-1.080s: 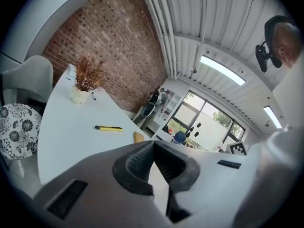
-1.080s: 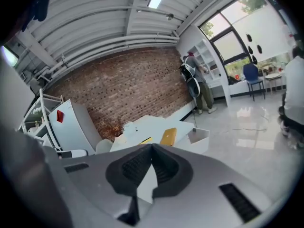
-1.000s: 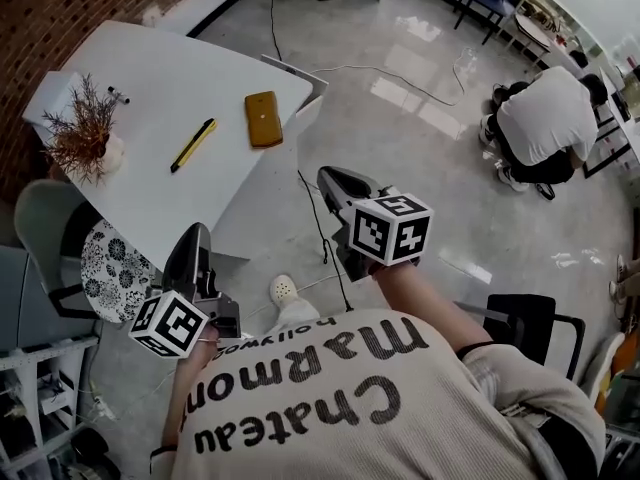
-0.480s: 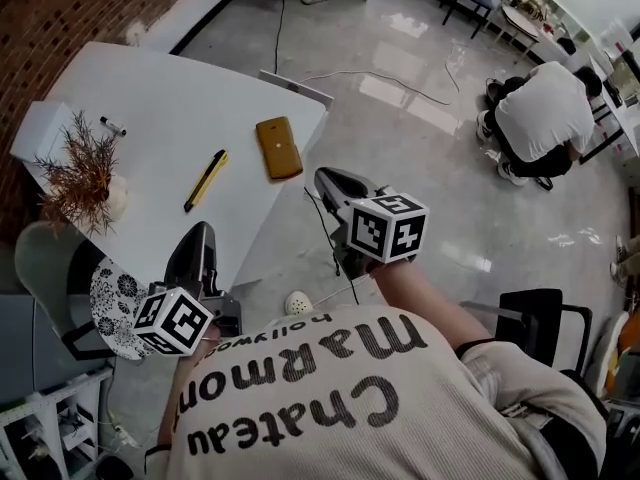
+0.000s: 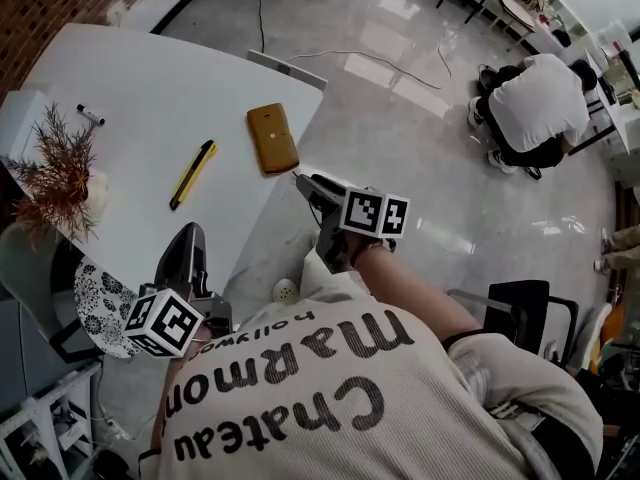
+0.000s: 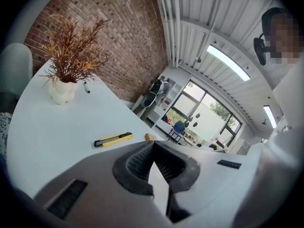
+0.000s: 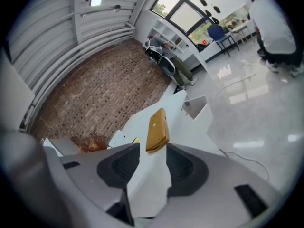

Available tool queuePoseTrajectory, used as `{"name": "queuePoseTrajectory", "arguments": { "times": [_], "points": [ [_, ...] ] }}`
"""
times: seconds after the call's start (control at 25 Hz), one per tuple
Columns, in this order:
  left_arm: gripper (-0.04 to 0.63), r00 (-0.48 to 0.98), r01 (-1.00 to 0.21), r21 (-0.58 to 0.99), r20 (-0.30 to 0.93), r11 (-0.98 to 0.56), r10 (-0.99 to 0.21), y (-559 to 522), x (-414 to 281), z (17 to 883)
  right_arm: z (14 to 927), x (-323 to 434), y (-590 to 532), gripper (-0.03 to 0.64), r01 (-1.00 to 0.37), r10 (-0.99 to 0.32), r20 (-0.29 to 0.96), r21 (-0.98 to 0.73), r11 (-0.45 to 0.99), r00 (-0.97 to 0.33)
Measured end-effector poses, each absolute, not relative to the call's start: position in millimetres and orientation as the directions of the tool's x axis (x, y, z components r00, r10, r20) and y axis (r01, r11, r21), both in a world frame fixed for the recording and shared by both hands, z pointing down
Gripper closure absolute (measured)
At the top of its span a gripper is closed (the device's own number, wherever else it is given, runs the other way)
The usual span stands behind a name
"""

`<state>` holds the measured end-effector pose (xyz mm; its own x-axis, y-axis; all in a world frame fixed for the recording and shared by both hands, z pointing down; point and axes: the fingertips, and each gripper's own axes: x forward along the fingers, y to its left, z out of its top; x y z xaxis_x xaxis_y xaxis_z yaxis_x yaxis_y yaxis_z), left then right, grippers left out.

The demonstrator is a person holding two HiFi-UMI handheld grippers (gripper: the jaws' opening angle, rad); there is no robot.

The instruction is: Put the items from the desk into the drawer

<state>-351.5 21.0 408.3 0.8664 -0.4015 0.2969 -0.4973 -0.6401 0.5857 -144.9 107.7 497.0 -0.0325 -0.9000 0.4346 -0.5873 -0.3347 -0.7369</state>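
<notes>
Left gripper [image 6: 152,146] closed, right gripper [image 7: 152,159] apart — ochre case [image 7: 157,129] ahead

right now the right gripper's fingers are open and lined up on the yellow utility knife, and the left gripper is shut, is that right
Not quite. The right gripper does have its fingers open, but they are lined up on the orange case, not the yellow utility knife, which lies further left on the desk. The right gripper view shows this. The left gripper is shut, as you say.

Left tool [image 5: 190,234] held low, jaws together, right tool [image 5: 310,184] extended forward, jaws apart, empty
</notes>
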Motion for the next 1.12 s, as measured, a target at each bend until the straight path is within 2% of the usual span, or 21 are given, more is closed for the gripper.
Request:
{"name": "queuePoseTrajectory", "arguments": {
  "times": [0.12,0.24,0.44,0.52,0.6,0.72,0.84,1.12],
  "points": [
    [0.594,0.85,-0.524,0.581,0.309,-0.623,-0.426,14.0,-354.5,410.3,507.0,-138.2,89.4,0.391,-0.474,-0.921,0.387,-0.821,-0.317,-0.054],
    [0.594,0.829,-0.554,0.579,0.316,-0.598,-0.462,5.8,-354.2,412.0,520.9,-128.6,74.3,0.365,-0.419,-0.915,0.4,-0.842,-0.341,-0.06],
    [0.594,0.794,-0.598,0.578,0.335,-0.555,-0.507,-2.7,-341.0,415.1,542.2,-126.7,52.3,0.371,-0.409,-0.877,0.463,-0.83,-0.378,-0.128],
    [0.594,0.784,-0.61,0.582,0.344,-0.538,-0.517,-2.7,-332.7,416.4,544.9,-128.5,44.6,0.395,-0.401,-0.868,0.468,-0.836,-0.374,-0.166],
    [0.594,0.783,-0.61,0.586,0.343,-0.533,-0.52,-1.3,-323.9,417.2,545.3,-128.9,39.6,0.434,-0.405,-0.864,0.464,-0.84,-0.36,-0.195],
    [0.594,0.783,-0.61,0.588,0.344,-0.532,-0.518,2.1,-310.9,416.8,546.8,-128.5,37.5,0.431,-0.39,-0.855,0.457,-0.854,-0.345,-0.246],
    [0.594,0.772,-0.624,0.583,0.359,-0.521,-0.524,3.5,-301.7,418.4,547.8,-127.0,40.4,0.456,-0.347,-0.849,0.438,-0.877,-0.333,-0.294],
    [0.594,0.788,-0.607,0.586,0.356,-0.536,-0.503,6.7,-275.0,422.2,541.4,-113.0,62.3,0.487,-0.344,-0.846,0.416,-0.889,-0.301,-0.334]
  ]
}}
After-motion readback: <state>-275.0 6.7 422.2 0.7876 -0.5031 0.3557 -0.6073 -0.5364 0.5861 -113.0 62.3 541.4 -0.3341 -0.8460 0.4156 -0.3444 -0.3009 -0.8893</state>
